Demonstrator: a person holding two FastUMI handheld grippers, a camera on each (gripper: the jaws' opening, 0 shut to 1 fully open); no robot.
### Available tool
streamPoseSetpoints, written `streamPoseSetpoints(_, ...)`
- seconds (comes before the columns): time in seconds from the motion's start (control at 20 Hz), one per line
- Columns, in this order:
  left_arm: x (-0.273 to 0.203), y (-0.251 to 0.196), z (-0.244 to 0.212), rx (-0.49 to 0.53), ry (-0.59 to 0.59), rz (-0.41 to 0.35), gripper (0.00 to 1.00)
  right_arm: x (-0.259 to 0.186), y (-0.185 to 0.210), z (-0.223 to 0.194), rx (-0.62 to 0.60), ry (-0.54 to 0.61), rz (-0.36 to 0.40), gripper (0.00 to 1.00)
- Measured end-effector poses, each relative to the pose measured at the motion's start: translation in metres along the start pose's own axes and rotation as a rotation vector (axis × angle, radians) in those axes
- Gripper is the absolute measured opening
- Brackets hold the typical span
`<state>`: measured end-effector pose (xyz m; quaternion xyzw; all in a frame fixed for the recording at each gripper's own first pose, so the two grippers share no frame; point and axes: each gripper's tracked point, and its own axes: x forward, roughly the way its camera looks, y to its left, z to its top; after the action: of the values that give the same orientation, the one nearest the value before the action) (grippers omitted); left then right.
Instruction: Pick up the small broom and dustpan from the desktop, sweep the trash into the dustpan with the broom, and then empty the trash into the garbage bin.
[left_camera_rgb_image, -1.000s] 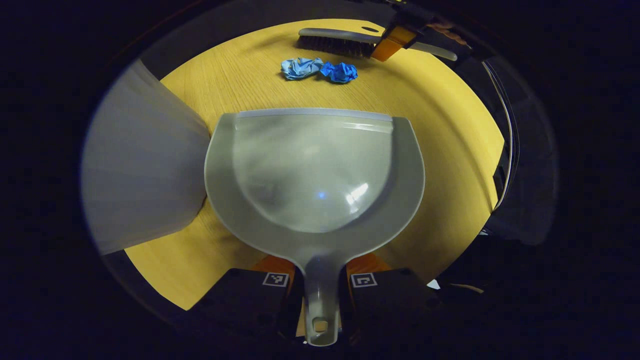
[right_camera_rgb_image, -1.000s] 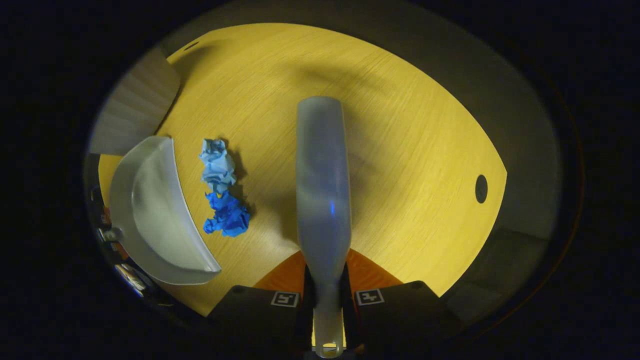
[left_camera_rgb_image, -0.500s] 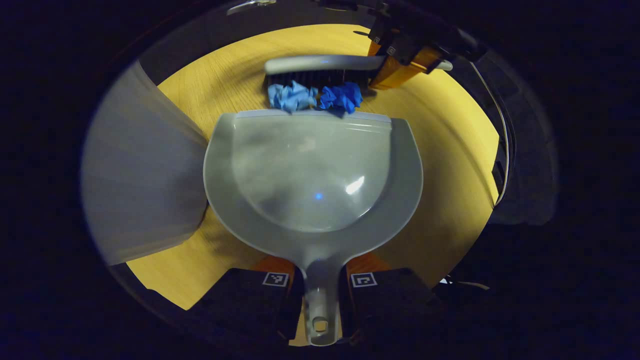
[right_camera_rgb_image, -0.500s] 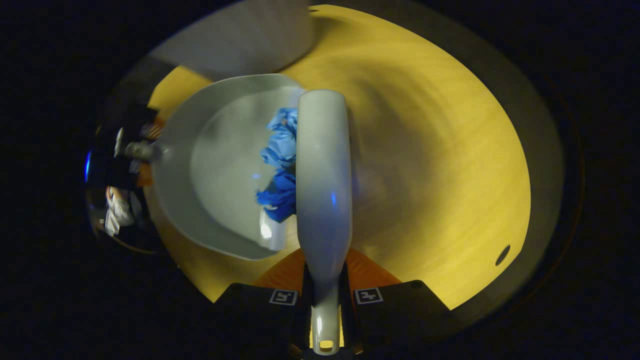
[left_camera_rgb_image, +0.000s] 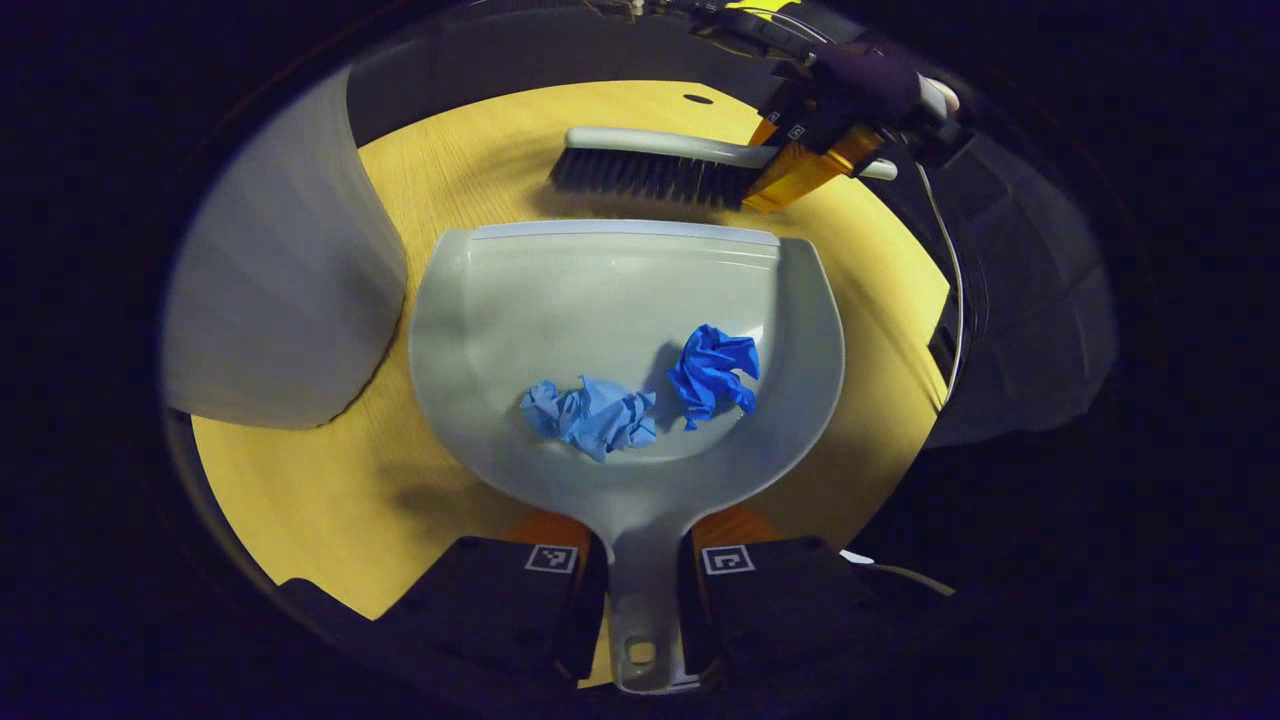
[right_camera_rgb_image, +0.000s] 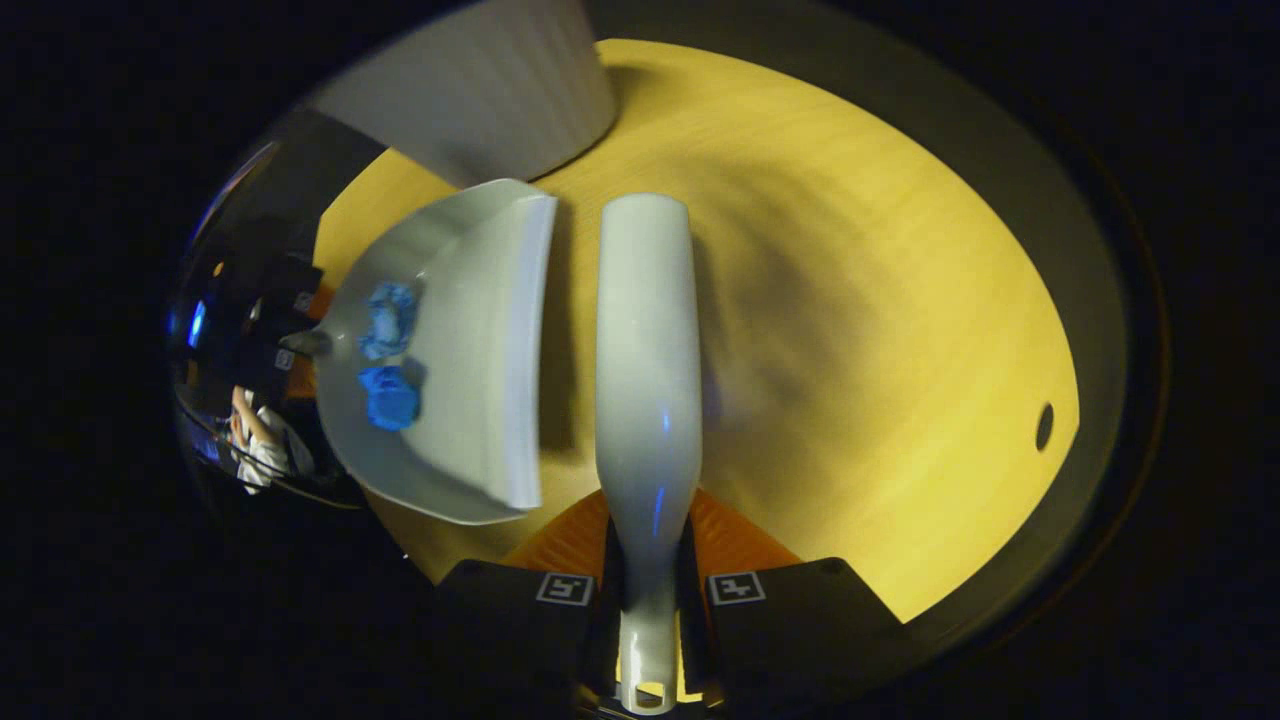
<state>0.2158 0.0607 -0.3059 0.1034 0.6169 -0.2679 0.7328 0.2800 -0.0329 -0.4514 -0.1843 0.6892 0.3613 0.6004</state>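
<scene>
Left hand-held gripper: both fingers press on the handle of the grey dustpan, seen at the bottom of the left gripper view. The pan extends forward from the fingers over the yellow desk. Two crumpled pieces of trash lie inside it near the handle end: a light blue wad and, just beside it, a dark blue wad. They are close but apart.

Right hand-held gripper: both fingers clamp the handle of the small broom, seen at the bottom of the right gripper view. That view presents the smooth grey back of the broom; the left gripper view presents its dark bristles, positioned just beyond the front lip of the dustpan.

Farther off in the left gripper view, the right hand-held gripper holds the broom handle at the upper right. In the right gripper view, the dustpan lies to the left of the broom, with both wads inside and the left hand-held gripper at its handle.

Garbage bin: pale grey, standing on the desk just beside the dustpan's left edge. The right gripper view shows it at the top, beyond the dustpan.
</scene>
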Motion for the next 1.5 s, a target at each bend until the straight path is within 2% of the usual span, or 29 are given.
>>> streamPoseSetpoints(0.1,-0.033,-0.017,-0.003,0.043,-0.02,-0.043,0.29,-0.019,-0.02,-0.006,0.122,0.022,-0.047,0.28)
streamPoseSetpoints(0.15,-0.055,-0.023,-0.006,0.062,-0.02,-0.052,0.29,-0.028,-0.035,-0.003,0.158,0.018,-0.11,0.27)
streamPoseSetpoints(0.2,-0.08,-0.028,-0.01,0.072,-0.017,-0.044,0.29,-0.031,-0.04,-0.003,0.167,-0.01,-0.191,0.27)
streamPoseSetpoints(0.25,-0.1,-0.028,-0.01,0.074,-0.023,-0.033,0.29,-0.042,-0.048,0.003,0.172,-0.032,-0.231,0.27)
streamPoseSetpoints(0.3,-0.122,-0.03,-0.007,0.073,-0.033,-0.028,0.29,-0.035,-0.036,-0.001,0.19,-0.055,-0.23,0.28)
streamPoseSetpoints(0.4,-0.171,-0.043,-0.002,0.043,-0.063,-0.065,0.29,-0.038,-0.037,0.004,0.233,-0.092,-0.198,0.27)
streamPoseSetpoints(0.5,-0.22,-0.033,0.013,0.006,-0.096,-0.053,0.29,-0.035,-0.042,0.004,0.228,-0.126,-0.18,0.27)
streamPoseSetpoints(0.7,-0.276,0.002,0.044,-0.077,-0.141,0.05,0.29,-0.031,-0.036,0.007,0.272,-0.196,-0.073,0.27)
streamPoseSetpoints(0.8,-0.296,0.04,0.05,-0.135,-0.139,0.127,0.29,-0.027,-0.035,0.007,0.284,-0.208,-0.014,0.28)
streamPoseSetpoints(0.85,-0.301,0.063,0.052,-0.154,-0.12,0.169,0.29,-0.027,-0.036,0.007,0.271,-0.219,-0.019,0.27)
streamPoseSetpoints(0.95,-0.307,0.111,0.05,-0.158,-0.048,0.271,0.29,-0.025,-0.039,0.006,0.237,-0.233,-0.048,0.28)
streamPoseSetpoints(1.05,-0.307,0.13,0.045,-0.138,0.058,0.325,0.29,-0.024,-0.032,0.007,0.272,-0.234,0.019,0.27)
streamPoseSetpoints(1.1,-0.306,0.109,0.04,-0.133,0.108,0.342,0.29,-0.024,-0.031,0.009,0.295,-0.239,0.054,0.28)
streamPoseSetpoints(1.25,-0.326,0.127,0.05,-0.034,0.264,0.377,0.29,-0.025,-0.028,0.01,0.308,-0.232,0.08,0.28)
streamPoseSetpoints(1.4,-0.337,0.138,0.054,0.105,0.403,0.463,0.29,-0.023,-0.024,0.015,0.323,-0.271,0.114,0.27)
streamPoseSetpoints(1.5,-0.339,0.138,0.05,0.125,0.454,0.485,0.29,-0.02,-0.022,0.014,0.352,-0.291,0.14,0.27)
